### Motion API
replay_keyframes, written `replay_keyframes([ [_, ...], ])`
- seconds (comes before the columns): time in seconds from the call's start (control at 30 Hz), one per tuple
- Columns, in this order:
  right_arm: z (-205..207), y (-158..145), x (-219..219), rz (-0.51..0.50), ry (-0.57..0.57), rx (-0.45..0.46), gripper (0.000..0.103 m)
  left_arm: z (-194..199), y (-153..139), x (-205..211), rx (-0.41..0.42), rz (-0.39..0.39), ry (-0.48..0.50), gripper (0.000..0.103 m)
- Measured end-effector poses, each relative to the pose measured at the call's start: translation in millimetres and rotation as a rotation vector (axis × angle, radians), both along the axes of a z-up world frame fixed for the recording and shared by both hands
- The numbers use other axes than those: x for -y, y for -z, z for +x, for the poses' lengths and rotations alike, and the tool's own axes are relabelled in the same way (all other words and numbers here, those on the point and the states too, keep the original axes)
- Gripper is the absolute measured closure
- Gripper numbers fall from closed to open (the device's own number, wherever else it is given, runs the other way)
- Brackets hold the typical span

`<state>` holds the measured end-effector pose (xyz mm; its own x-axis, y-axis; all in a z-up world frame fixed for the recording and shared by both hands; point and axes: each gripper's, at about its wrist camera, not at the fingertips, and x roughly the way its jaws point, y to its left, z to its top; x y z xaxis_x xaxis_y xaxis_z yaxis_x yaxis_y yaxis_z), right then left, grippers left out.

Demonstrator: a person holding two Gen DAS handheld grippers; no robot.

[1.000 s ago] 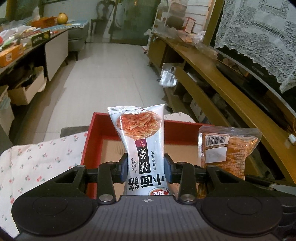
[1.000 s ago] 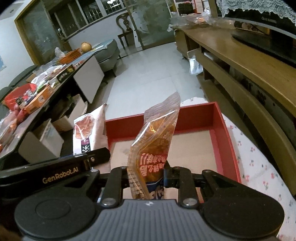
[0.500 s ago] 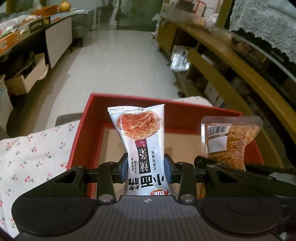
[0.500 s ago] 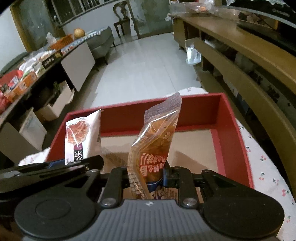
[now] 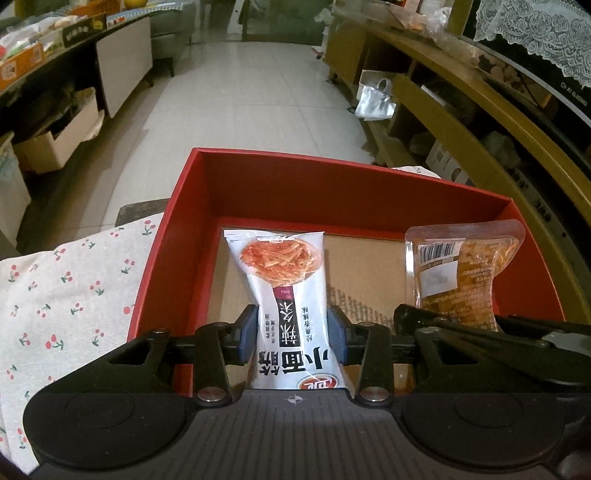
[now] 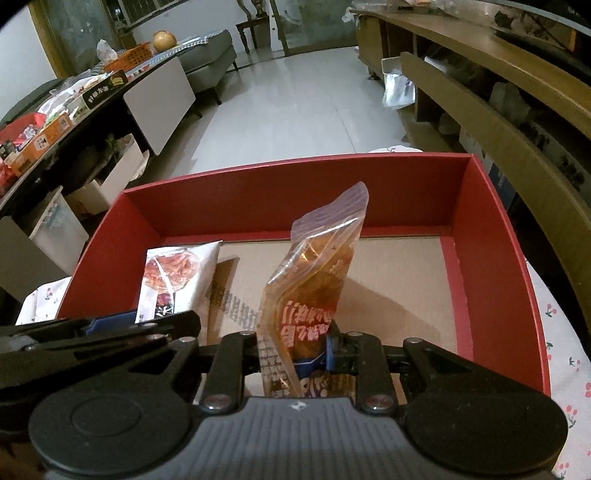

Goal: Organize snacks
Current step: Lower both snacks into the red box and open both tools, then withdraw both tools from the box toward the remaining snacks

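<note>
A lived-in home, by all signs a living room — pale tiled floor [image 5: 236, 96], grey sofa [image 6: 207, 55] at the far end, wooden chair [image 6: 255, 26] by the glazed door. Long wooden cabinet [image 5: 436, 74] along one wall, lace cloth [image 5: 535, 33] draped above it. Opposite, a cluttered sideboard [image 6: 110, 92] with cardboard boxes [image 5: 55, 136] beneath — plus a cherry-print tablecloth [image 5: 66, 295].
</note>
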<state>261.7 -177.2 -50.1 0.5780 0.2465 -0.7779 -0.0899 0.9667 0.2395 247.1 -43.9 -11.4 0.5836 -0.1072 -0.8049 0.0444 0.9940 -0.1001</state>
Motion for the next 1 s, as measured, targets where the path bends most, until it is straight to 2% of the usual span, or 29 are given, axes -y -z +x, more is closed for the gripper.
replay_keyframes([
  [0.3, 1.9, 0.1, 0.7, -0.005, 0.014, -0.016, 0.069, -0.9, -2.9, -0.1, -0.002, -0.005, -0.009, 0.049],
  [0.47, 0.4, -2.9, 3.3, -0.014, 0.025, -0.016, 0.068, -4.1, -9.7, 0.6, 0.016, -0.011, -0.001, 0.042],
  [0.53, 0.5, -6.0, 3.8, -0.012, 0.035, -0.014, 0.067, -6.4, -13.5, -0.2, 0.029, -0.002, -0.005, 0.034],
  [0.6, -0.6, -9.1, 5.9, -0.006, 0.041, -0.006, 0.065, -8.5, -17.8, -2.2, 0.042, -0.003, -0.008, 0.031],
  [0.67, -2.1, -14.0, 7.1, -0.008, 0.047, 0.013, 0.056, -9.9, -20.2, -3.3, 0.044, -0.007, -0.009, 0.031],
  [0.73, -2.3, -17.2, 9.2, 0.003, 0.049, 0.019, 0.053, -11.4, -22.2, -3.9, 0.046, -0.010, -0.010, 0.030],
  [1.0, -11.7, -30.6, 11.1, 0.009, 0.061, 0.052, 0.052, -21.9, -28.7, -3.5, 0.056, -0.009, -0.001, 0.028],
])
